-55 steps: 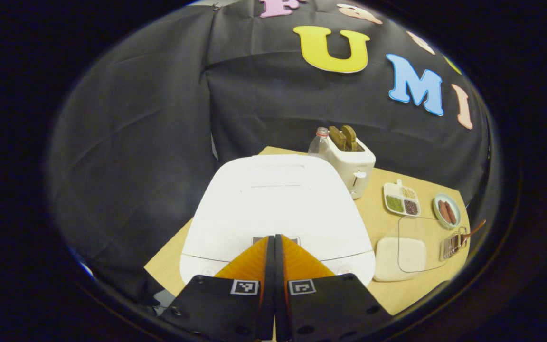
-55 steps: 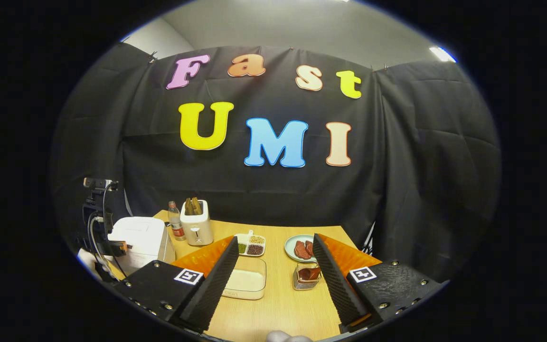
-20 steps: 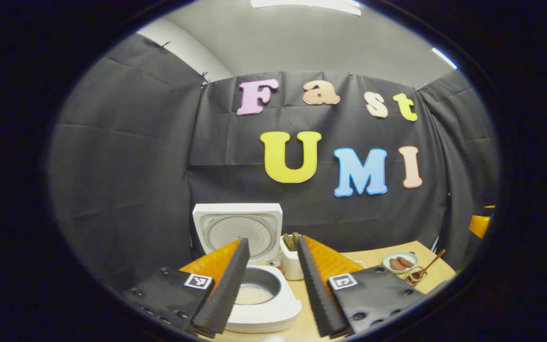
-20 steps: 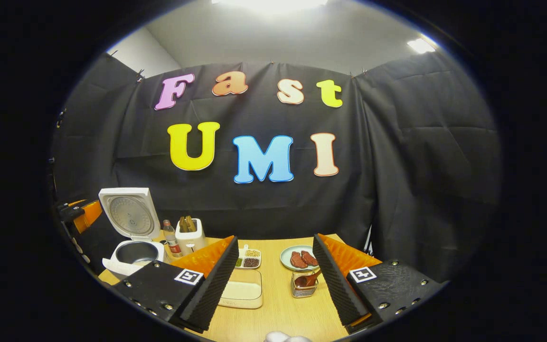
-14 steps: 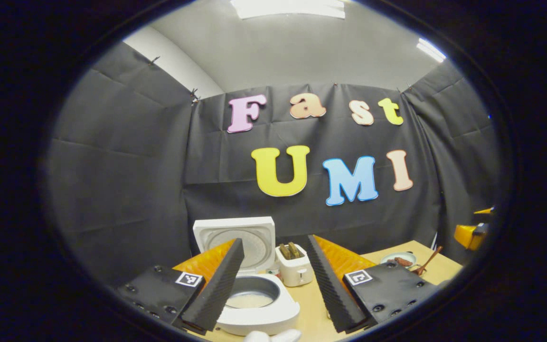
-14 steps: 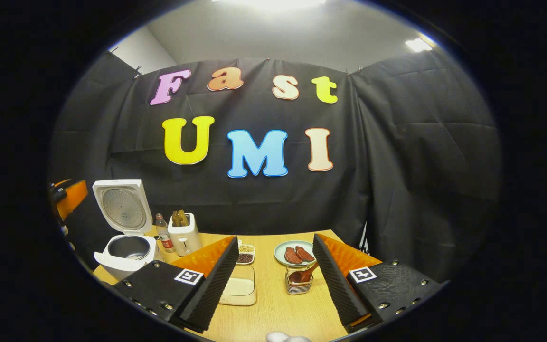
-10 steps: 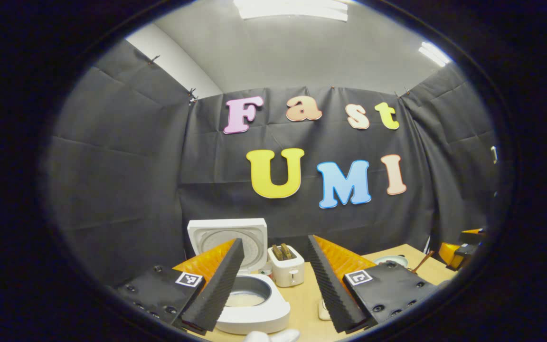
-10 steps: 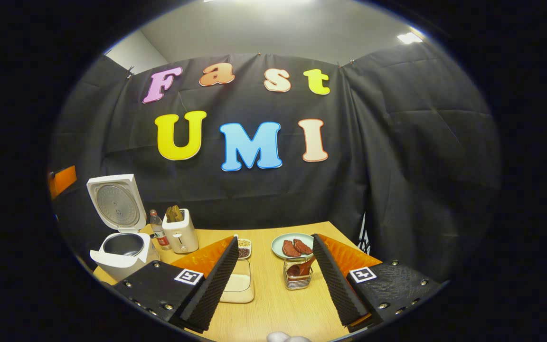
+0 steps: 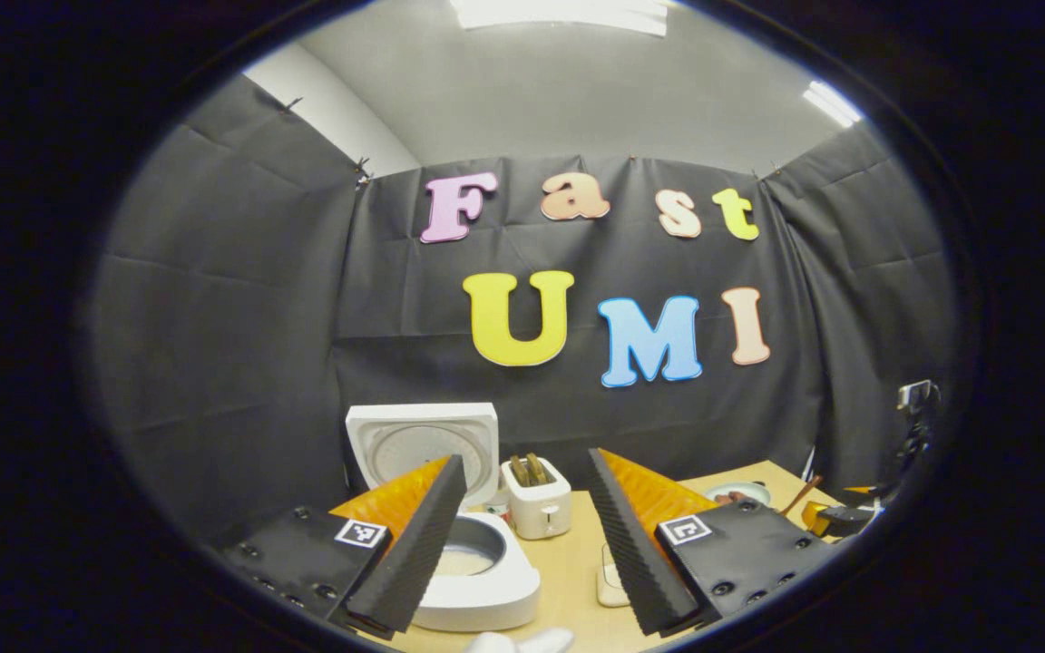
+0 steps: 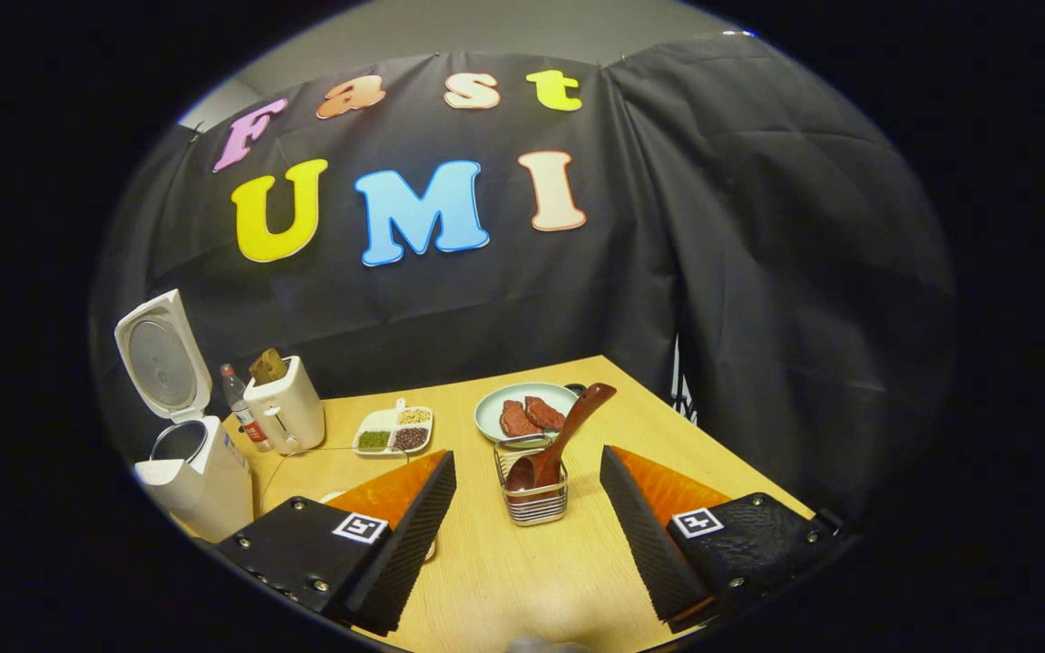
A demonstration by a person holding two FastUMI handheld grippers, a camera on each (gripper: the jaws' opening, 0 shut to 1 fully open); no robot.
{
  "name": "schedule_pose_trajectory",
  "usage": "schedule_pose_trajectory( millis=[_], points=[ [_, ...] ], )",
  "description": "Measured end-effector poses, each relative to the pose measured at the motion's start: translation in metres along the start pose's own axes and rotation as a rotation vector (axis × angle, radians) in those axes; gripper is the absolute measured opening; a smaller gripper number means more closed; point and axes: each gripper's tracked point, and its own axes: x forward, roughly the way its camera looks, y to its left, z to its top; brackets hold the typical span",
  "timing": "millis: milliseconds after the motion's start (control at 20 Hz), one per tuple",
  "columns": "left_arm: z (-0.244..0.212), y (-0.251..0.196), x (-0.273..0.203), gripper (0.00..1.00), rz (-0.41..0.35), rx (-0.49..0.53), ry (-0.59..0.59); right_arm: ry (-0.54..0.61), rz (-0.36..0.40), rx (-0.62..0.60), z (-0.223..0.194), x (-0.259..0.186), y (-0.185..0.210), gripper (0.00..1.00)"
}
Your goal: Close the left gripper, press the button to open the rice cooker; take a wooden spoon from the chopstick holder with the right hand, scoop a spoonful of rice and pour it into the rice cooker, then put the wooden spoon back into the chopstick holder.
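The white rice cooker (image 9: 486,594) stands with its lid (image 9: 421,442) up; pale rice lies in its pot. My left gripper (image 9: 523,459) is open, held back from the cooker with nothing between its fingers. In the right gripper view the cooker (image 10: 200,481) stands at far left, lid (image 10: 155,354) raised. A wire chopstick holder (image 10: 532,494) holds a brown wooden spoon (image 10: 568,431), handle leaning up to the right. My right gripper (image 10: 527,455) is open just short of the holder, which lies between the lines of the two fingers. The rice container (image 9: 611,585) peeks out beside my left gripper's right finger.
A white toaster (image 10: 285,408) and a small bottle (image 10: 237,399) stand behind the cooker. A divided dish of beans (image 10: 393,428) and a plate of meat (image 10: 527,413) sit at the back of the wooden table (image 10: 522,580). Black cloth walls close the far sides.
The left gripper, shut on the cooker's button 2.8 s ago, has opened and drawn back; the lid now stands up. The right gripper has tilted down and moved closer to the chopstick holder.
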Motion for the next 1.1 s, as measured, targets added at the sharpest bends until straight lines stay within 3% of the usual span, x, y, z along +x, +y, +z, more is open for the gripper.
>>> schedule_pose_trajectory(
  millis=[600,900,1100],
  points=[
    [-0.017,-0.006,0.007,0.93,0.082,0.013,0.066,0.065,-0.03,0.072,-0.021,0.142,-0.034,0.98],
    [-0.023,0.0,0.015,0.94,0.133,0.024,0.105,0.089,-0.026,0.133,-0.022,0.176,-0.037,0.98],
    [-0.026,-0.001,0.021,0.93,0.141,0.016,0.114,0.127,0.039,0.166,-0.026,0.187,-0.031,0.96]
  ],
)
